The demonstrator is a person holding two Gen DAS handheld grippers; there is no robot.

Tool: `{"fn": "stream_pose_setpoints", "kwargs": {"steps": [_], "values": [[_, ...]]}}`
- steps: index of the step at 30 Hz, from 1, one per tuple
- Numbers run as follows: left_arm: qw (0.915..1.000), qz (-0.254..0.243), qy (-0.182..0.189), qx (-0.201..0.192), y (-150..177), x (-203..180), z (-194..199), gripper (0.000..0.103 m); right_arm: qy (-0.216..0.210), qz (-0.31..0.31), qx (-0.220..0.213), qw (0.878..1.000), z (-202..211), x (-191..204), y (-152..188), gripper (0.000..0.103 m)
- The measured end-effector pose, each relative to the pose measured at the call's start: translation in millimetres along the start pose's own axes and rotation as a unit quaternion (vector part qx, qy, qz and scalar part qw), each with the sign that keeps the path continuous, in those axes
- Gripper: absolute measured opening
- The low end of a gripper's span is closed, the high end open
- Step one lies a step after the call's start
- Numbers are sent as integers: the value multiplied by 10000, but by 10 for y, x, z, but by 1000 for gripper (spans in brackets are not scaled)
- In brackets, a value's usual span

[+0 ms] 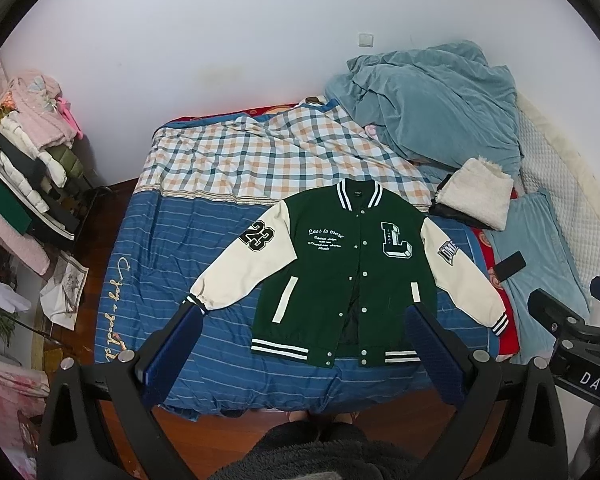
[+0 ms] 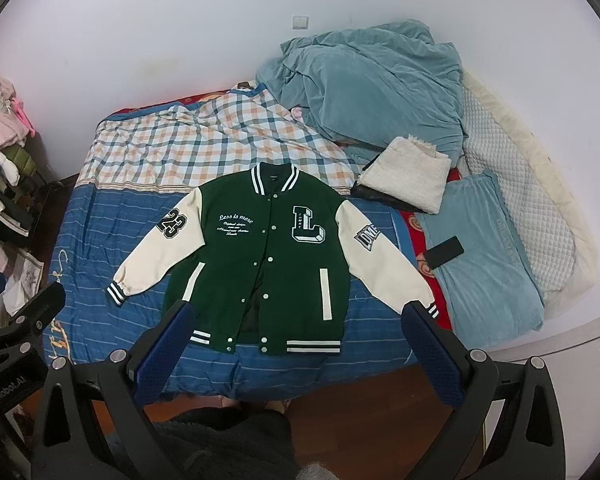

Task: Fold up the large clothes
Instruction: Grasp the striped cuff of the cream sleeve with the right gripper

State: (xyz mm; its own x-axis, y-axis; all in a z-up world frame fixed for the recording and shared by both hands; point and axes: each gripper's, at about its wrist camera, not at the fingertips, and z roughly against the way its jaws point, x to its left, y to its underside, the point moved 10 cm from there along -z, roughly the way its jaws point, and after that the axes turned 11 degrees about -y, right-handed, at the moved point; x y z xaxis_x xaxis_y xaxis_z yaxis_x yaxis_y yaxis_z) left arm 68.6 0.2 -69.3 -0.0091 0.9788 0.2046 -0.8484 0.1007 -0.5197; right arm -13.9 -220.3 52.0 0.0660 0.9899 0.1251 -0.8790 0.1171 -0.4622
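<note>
A green varsity jacket (image 1: 340,264) with cream sleeves lies flat, front up, on the blue striped bed cover (image 1: 180,248). Both sleeves are spread out to the sides. It also shows in the right wrist view (image 2: 260,256). My left gripper (image 1: 304,316) is open and empty, held above the jacket's hem, its left finger near the left cuff. My right gripper (image 2: 300,312) is open and empty above the hem, its right finger near the right cuff. Neither touches the jacket.
A rumpled teal blanket (image 1: 432,108) and a folded cream fleece (image 1: 476,196) lie at the back right. A black phone (image 1: 510,265) rests on a teal pillow (image 2: 488,268). A clothes rack (image 1: 24,160) stands left. Wooden floor and my feet (image 1: 324,418) are below.
</note>
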Motion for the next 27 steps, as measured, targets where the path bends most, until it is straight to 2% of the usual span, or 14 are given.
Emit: {"fn": "stream_pose_setpoints", "kwargs": {"steps": [9,14,18,20,23,27], "values": [[9999,31,17,-120,-42,30,-42,103,32,-83,-51,9999,-38,34,-27,103],[9984,243,-178,-486,-308,145,-498,103,-154,-506,-188,9984,-374,-35,-71,103],[9976,83,-426,-532,-380,78,-1038,103,-43,-1316,-86,9913,-886,-422,95,103],[9974,-20,-532,-492,-342,32,-1300,103,18,-1806,-74,9835,-1196,-683,238,97],[9967,-158,-746,-271,-273,-102,-1785,103,-18,-2638,2,9646,-1717,-1136,548,69],[9944,-220,-1024,144,-143,-394,-2503,103,-282,-3997,216,9159,-2556,-1867,1150,67]]}}
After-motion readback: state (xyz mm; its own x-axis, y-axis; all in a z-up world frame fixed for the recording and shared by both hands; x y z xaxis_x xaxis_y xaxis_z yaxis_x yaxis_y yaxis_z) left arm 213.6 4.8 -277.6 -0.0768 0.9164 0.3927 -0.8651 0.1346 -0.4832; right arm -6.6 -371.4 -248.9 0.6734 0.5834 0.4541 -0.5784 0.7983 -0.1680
